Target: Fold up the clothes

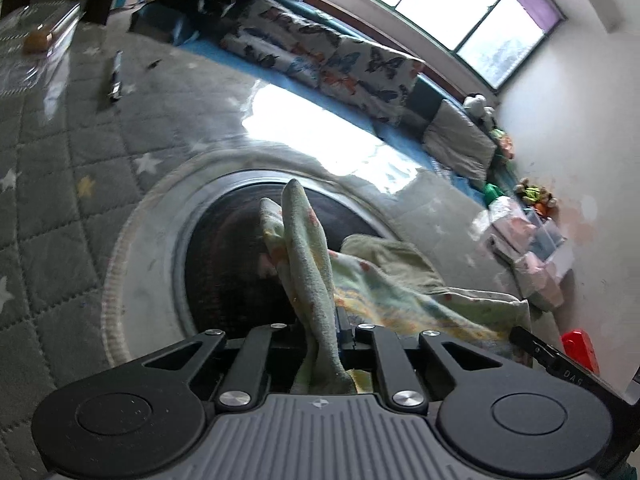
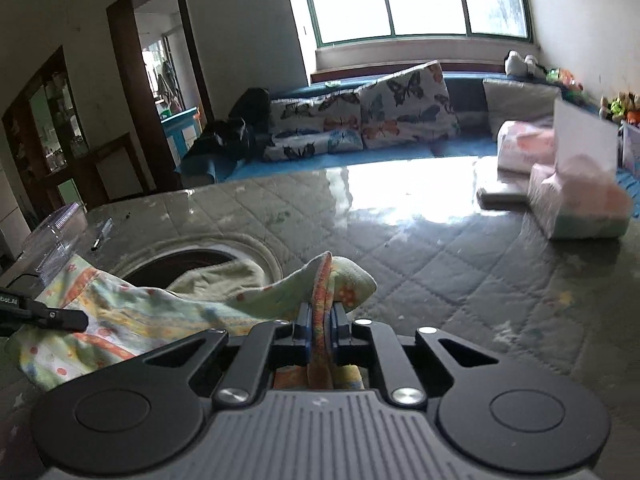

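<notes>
A pale green patterned cloth (image 1: 400, 284) with orange and yellow print hangs between my two grippers over a table with a grey quilted cover (image 1: 60, 168). My left gripper (image 1: 324, 332) is shut on one bunched edge of it, which sticks up past the jaws. My right gripper (image 2: 320, 316) is shut on another edge of the same cloth (image 2: 140, 312). The cloth sags over a dark round recess (image 1: 232, 264) in the table top. The tip of the right gripper shows at the right edge of the left wrist view (image 1: 536, 350); the left gripper's tip shows in the right wrist view (image 2: 52, 316).
A clear plastic box (image 2: 56, 236) and a pen (image 2: 100, 234) lie at the table's far left. Wrapped tissue packs (image 2: 576, 204) stand at the right. A red object (image 1: 580, 350) lies near the right edge. Behind are a blue bench with butterfly pillows (image 2: 400, 108) and a window.
</notes>
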`<action>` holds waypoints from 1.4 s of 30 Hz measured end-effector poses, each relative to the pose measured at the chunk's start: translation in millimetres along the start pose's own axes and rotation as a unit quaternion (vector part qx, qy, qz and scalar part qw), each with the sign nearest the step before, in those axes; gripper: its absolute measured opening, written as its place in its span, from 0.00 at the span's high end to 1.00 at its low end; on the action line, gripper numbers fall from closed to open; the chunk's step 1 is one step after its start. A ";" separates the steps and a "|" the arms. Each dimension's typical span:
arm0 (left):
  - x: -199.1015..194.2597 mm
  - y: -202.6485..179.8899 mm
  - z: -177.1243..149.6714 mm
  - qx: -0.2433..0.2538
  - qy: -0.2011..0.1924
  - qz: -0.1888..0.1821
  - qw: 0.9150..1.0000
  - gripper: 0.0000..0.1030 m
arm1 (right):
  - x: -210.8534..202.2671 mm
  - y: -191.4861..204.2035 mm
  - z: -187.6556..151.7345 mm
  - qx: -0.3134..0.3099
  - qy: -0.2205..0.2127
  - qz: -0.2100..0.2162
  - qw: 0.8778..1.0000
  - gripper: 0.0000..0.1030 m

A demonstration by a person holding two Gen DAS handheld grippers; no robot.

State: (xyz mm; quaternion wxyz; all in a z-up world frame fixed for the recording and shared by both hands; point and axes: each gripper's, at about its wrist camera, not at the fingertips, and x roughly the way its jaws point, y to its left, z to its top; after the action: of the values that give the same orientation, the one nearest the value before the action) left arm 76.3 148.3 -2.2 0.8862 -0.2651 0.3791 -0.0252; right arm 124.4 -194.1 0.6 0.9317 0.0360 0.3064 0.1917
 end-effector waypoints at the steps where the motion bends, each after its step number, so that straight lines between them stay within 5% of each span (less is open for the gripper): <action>1: 0.0 -4.3 -1.0 0.004 0.001 -0.004 1.000 0.89 | -4.9 -0.6 0.8 -0.001 -0.003 -0.002 1.000 0.93; 19: 11.6 -84.9 -8.6 0.076 0.004 -0.042 0.996 0.89 | -72.8 -30.3 11.3 -0.006 -0.052 -0.069 0.996 0.93; 42: 52.9 -145.4 -7.8 0.129 0.018 -0.037 0.991 0.89 | -87.8 -68.4 26.8 0.005 -0.071 -0.121 0.990 0.93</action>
State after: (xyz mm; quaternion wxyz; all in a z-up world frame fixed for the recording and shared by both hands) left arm 131.3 7.1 29.5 0.9043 -0.1619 0.3789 -0.1115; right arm 98.1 -289.2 58.6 0.9672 0.0167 0.2424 0.0733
